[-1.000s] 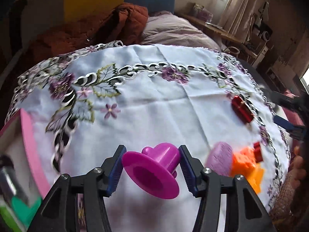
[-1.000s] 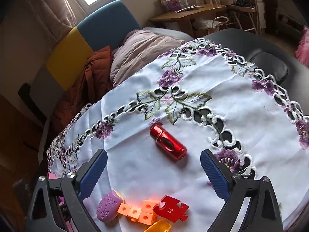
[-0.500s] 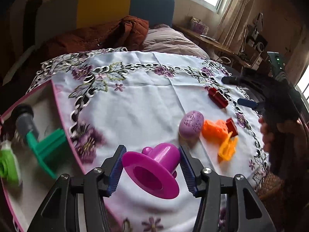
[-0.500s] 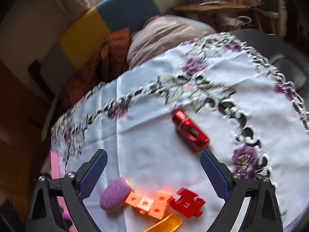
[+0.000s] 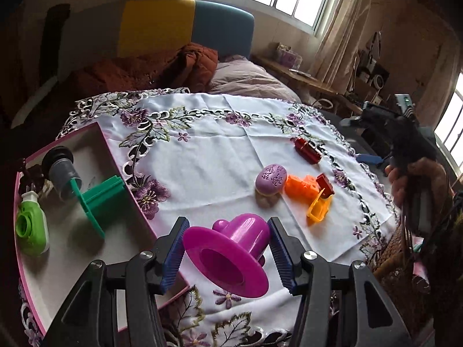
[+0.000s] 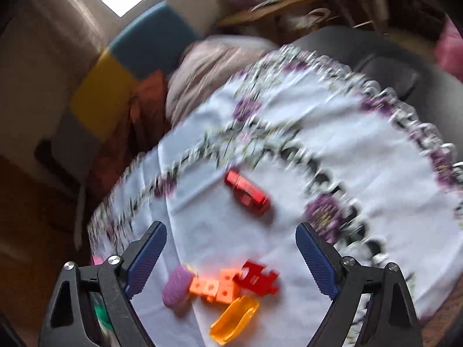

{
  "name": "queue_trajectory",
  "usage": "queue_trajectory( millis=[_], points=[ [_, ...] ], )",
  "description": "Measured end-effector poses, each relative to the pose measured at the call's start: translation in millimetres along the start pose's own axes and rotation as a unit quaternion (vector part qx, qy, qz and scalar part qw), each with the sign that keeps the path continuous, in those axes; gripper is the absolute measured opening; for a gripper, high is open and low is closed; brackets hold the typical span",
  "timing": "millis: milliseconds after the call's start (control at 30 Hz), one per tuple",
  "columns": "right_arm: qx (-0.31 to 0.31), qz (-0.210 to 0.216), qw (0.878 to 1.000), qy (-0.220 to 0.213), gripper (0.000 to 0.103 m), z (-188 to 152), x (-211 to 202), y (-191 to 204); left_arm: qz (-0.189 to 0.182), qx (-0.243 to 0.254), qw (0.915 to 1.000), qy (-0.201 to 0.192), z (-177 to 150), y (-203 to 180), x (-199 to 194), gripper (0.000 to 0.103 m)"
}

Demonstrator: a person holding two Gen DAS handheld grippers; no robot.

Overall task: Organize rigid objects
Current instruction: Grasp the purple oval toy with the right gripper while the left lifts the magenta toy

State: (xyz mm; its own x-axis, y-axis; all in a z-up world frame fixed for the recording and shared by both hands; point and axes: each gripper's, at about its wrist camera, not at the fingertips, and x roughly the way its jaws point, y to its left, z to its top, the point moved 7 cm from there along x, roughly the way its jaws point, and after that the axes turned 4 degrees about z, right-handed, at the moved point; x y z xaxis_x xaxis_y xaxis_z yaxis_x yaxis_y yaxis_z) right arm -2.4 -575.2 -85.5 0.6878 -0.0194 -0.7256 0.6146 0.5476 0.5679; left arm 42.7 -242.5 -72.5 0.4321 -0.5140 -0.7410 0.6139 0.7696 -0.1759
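Magenta funnel clamped in left gripper, beside pink box near edge; right gripper closing, empty, nearest orange blocks.

Bench dark, round-edged, covered by white tablecloth with purple flower embroidery. Landmark: purple egg-shaped piece, on cloth. Touching its right side: orange blocks. Beyond those: red puzzle piece, leaning on blocks. Just nearer than blocks: yellow-orange open case. Behind and right of egg, apart: red metal cylinder, lying flat. Far left of egg: pink-rimmed white tray on cloth edge.
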Motion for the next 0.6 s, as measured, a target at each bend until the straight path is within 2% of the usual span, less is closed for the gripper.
queue_trajectory(
  millis=[100, 167, 333, 533, 600],
  points=[
    [-0.006, -0.018, 1.0, -0.022, 0.09, 14.6, -17.1, -1.0, -0.004, -0.011, 0.9999, -0.005, -3.1, 5.1, -6.0, 0.056],
    [-0.019, -0.024, 0.999, -0.018, 0.088, 16.7, -19.8, 1.9, -0.005, -0.018, 0.9998, -0.006, -6.1, 9.5, -9.3, 0.056],
    [-0.075, -0.03, 0.996, 0.048, 0.08, -8.3, 3.0, 15.2, -0.001, -0.028, 0.9996, -0.011, -11.7, 21.4, -18.0, 0.056],
    [-0.138, -0.003, 0.982, 0.126, 0.081, -63.5, 37.3, 50.4, 0.007, -0.039, 0.999, -0.019, -16.0, 35.5, -29.0, 0.056],
    [-0.166, 0.012, 0.975, 0.145, 0.085, -79.1, 46.4, 66.0, 0.009, -0.042, 0.9989, -0.02, -17.7, 38.9, -31.1, 0.056]
  ],
)
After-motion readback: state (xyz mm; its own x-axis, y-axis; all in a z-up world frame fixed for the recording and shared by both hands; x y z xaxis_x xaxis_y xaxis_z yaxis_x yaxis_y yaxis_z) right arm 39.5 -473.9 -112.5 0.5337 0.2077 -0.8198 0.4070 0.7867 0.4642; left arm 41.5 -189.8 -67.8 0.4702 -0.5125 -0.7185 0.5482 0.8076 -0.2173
